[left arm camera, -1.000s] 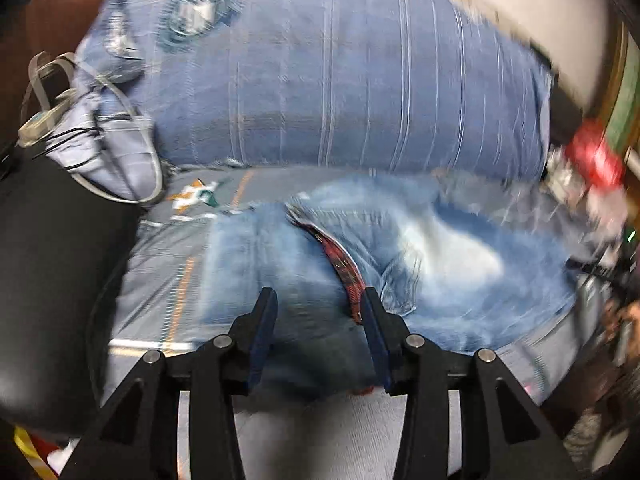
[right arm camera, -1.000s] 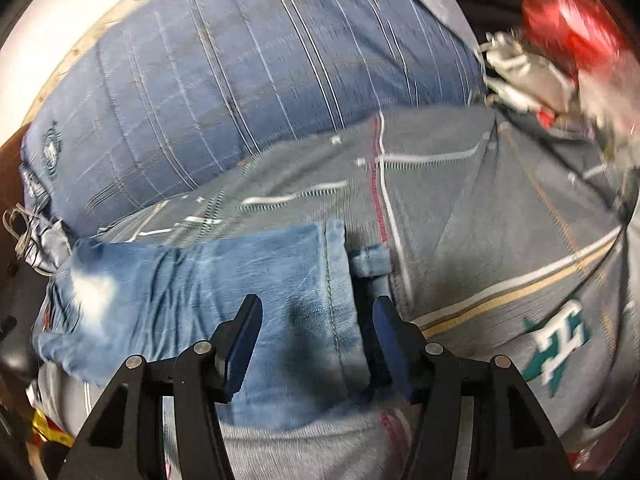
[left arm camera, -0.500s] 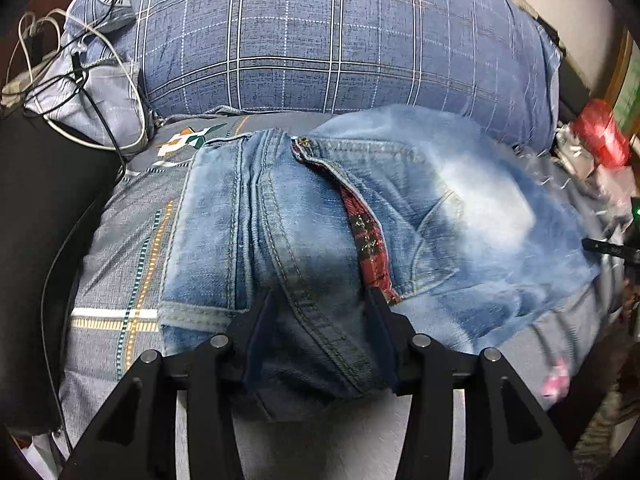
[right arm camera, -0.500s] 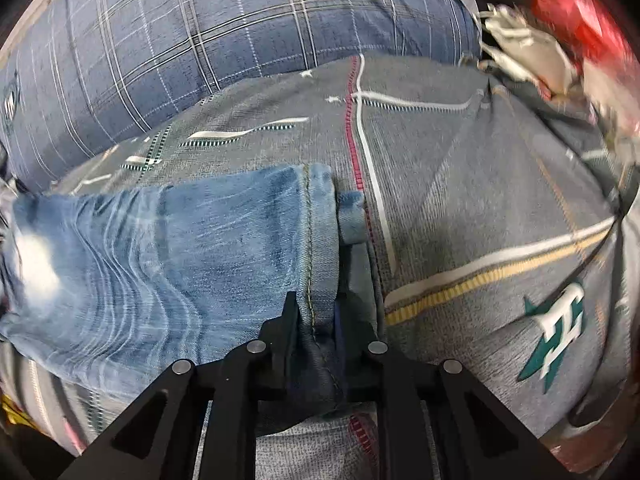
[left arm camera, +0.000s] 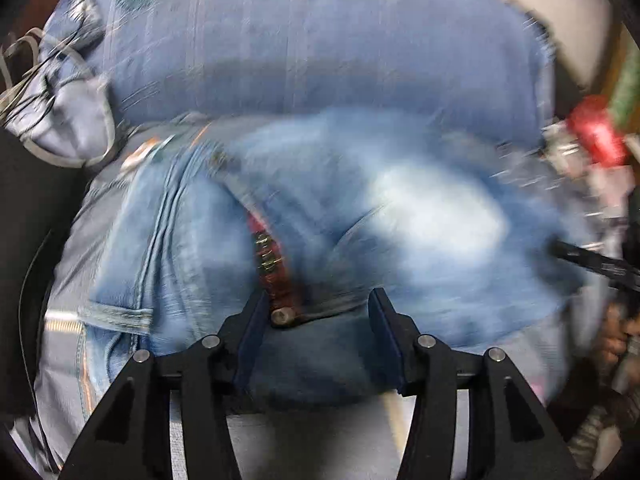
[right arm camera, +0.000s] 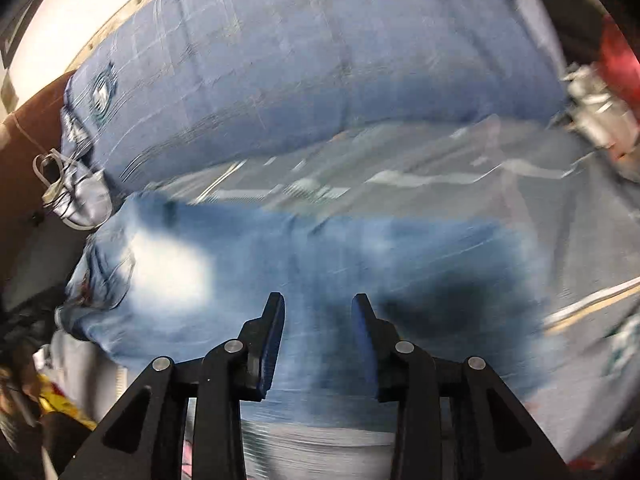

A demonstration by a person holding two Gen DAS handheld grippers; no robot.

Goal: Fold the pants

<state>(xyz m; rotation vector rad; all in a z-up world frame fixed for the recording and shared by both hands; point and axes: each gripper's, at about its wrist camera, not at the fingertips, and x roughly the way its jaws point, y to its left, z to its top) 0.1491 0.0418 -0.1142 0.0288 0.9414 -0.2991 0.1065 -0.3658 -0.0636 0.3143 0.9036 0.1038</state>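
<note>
My left gripper (left arm camera: 318, 314) released, fingers spread over jeans (left arm camera: 360, 216) waistband. My right gripper (right arm camera: 318, 320) likewise released above jeans leg. Jeans lie on bedsheet (right arm camera: 460, 176), pillow (left arm camera: 320, 40) beyond.

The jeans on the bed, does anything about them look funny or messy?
Nothing looks torn or spilled. The jeans lie flat across the bed sheet, with the red plaid lining peeking out at the open waist. Both views are blurry.
</note>
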